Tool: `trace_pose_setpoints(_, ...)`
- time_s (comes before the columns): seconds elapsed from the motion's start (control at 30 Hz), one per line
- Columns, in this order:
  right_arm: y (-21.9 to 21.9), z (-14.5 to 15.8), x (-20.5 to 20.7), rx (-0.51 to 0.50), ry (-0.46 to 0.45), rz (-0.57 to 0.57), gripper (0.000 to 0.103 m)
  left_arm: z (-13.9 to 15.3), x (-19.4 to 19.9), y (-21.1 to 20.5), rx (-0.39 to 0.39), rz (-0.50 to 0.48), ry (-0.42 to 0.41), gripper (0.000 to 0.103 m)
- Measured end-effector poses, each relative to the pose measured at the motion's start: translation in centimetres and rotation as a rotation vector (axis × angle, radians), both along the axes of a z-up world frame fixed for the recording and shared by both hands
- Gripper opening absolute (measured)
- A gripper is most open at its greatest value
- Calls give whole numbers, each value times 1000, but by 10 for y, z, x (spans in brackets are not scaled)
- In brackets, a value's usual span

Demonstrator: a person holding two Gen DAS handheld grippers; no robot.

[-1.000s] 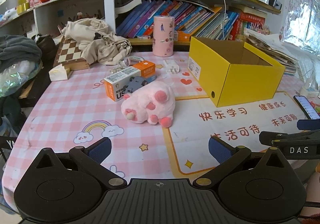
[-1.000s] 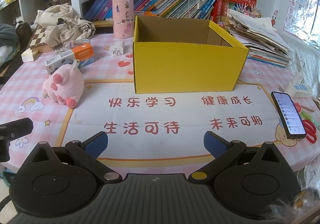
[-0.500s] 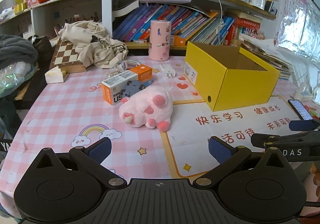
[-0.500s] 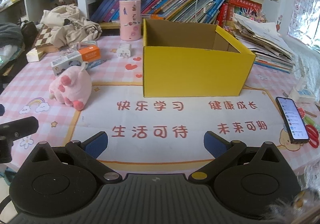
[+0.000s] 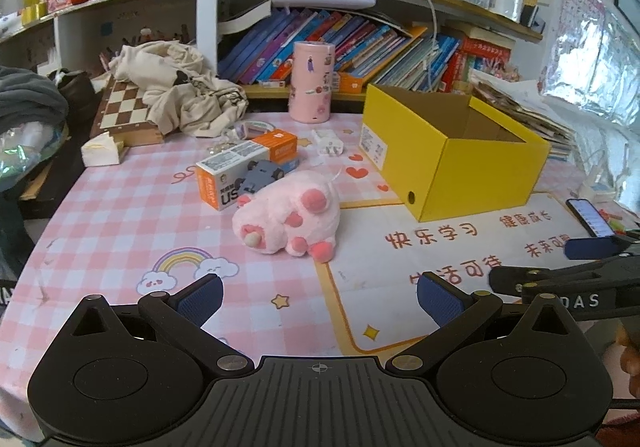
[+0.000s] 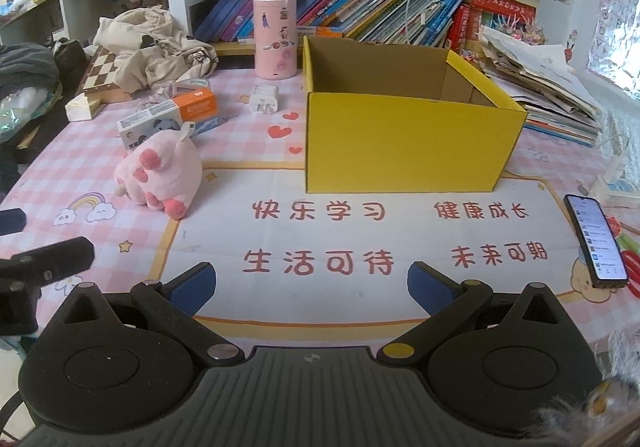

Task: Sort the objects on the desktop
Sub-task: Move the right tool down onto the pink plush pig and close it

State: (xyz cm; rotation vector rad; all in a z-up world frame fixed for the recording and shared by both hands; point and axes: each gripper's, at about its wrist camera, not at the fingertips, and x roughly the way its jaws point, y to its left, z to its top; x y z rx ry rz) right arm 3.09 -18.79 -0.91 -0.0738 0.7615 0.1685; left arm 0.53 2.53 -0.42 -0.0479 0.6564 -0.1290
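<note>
The left gripper (image 5: 318, 295) hangs low over the pink checked tablecloth (image 5: 120, 215), fingers spread wide and empty; the right gripper (image 6: 312, 283) is equally open and empty. Just ahead of the left one lies the pink plush toy (image 5: 290, 217), soft and light. I judge the round body the best place to pinch. Farther right stands the open yellow cardboard box (image 5: 460, 163).

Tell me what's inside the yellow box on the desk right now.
The yellow box is open on top. Only bare brown cardboard inner walls show, with nothing sticking up above the rim. Its floor is hidden by the front wall in both views, so something low could still lie there.
</note>
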Motion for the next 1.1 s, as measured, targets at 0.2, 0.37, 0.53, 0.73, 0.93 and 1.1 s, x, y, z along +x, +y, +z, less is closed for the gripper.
trace_pose_setpoints(0.2, 9, 3, 3, 4, -5, 58, 103, 3, -2, 4, -36, -17, -33, 103)
trace_pose_setpoints(0.37, 15, 3, 9, 3, -11, 89, 102, 6, -1, 7, -16, 19, -51, 103)
trace_pose_setpoints(0.53, 23, 3, 21, 4, 0, 125, 101, 5, 5, 15, -12, 76, -29, 103)
trace_pose_setpoints(0.73, 39, 2, 40, 10, 1, 223, 87, 1, 16, 29, -56, 117, -5, 103)
trace_pose_setpoints(0.93, 60, -1, 71, 24, 15, 329, 80, 1, 29, 42, -48, 205, -14, 103)
trace_pose_setpoints(1.1, 83, -9, 98, 23, 53, 421, 83, 0, 40, 53, -46, 279, -2, 103)
